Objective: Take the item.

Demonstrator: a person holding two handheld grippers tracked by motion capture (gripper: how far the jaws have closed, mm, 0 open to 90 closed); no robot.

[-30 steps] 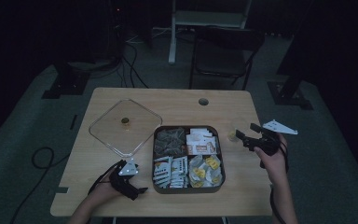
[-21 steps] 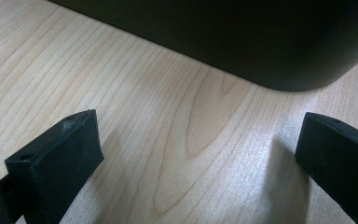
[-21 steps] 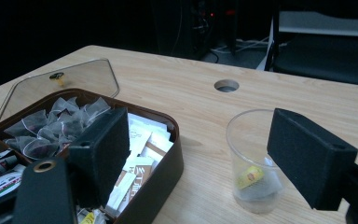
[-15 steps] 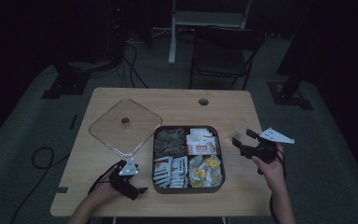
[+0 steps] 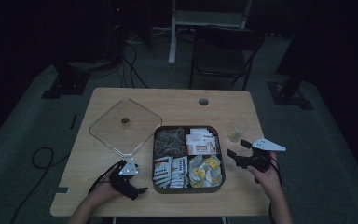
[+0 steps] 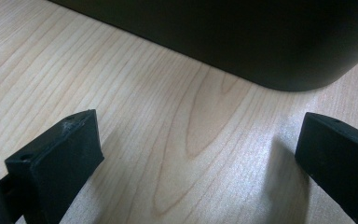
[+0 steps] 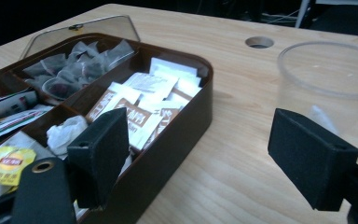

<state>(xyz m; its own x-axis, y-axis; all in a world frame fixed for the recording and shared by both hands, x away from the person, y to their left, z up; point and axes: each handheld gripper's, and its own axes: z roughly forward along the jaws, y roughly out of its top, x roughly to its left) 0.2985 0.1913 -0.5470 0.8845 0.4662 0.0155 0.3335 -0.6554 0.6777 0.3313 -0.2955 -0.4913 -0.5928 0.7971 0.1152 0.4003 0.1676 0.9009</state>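
Brown and white sachets [image 7: 137, 108] fill the far right compartment of the dark tray [image 5: 189, 186], their printed writing too small to read; yellow-labelled packets [image 7: 5, 164] in the near right compartment carry a red mark that also cannot be made out. Grey mesh tea bags [image 7: 79, 60] lie in the far left compartment, and white packets with dark print [image 5: 170, 168] in the near left one. Beside the tray on its left, the clear lid [image 5: 125, 126] with a small brass knob rests flat on the wooden counter [image 5: 177, 100]. On the tray's right stands a clear plastic cup [image 7: 326, 84] with something pale and yellowish at the bottom, just beyond the right gripper [image 7: 214, 154], whose fingers [image 7: 100, 149] are spread wide with nothing between them, one over the tray's edge and one before the cup. Near the tray's left front corner the left gripper [image 6: 193, 158] sits low on the counter, fingers [image 6: 60, 154] wide apart and empty.
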